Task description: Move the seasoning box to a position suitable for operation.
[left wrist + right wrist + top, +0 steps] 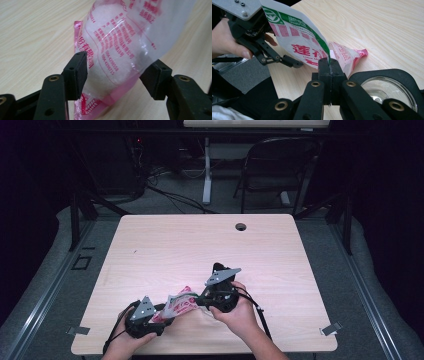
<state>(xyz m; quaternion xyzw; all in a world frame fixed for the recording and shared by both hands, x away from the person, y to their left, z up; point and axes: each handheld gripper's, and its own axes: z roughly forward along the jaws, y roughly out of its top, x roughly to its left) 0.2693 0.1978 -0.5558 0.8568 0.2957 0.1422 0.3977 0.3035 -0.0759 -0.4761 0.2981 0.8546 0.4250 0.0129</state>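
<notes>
While the right claw (pixel 329 65) stays out of the description of motion, its state is plain: black jaws pressed tight together, pinching the top edge of a clear plastic food pouch w/ red, pink and green print and a white powdery fill (pixel 307 42). Pouch hangs from that pinch, lower end sagging toward the pale wood surface (pixel 165 250), near the person's edge, between both hands.

Left claw (pixel 113 72) stands wide, jaws either side of the pouch's pink-sealed bottom end; left pad looks to brush the film, right pad sits apart from it, so no grip there.

Judged step: getting a second hold on the pouch, opposite end from the first, prob. to stretch, steady or turn it. Next move calls for closing the left claw on the flat sealed edge rather than the bulging fill, w/ the right pinch kept firm so the film doesn't slip.
</notes>
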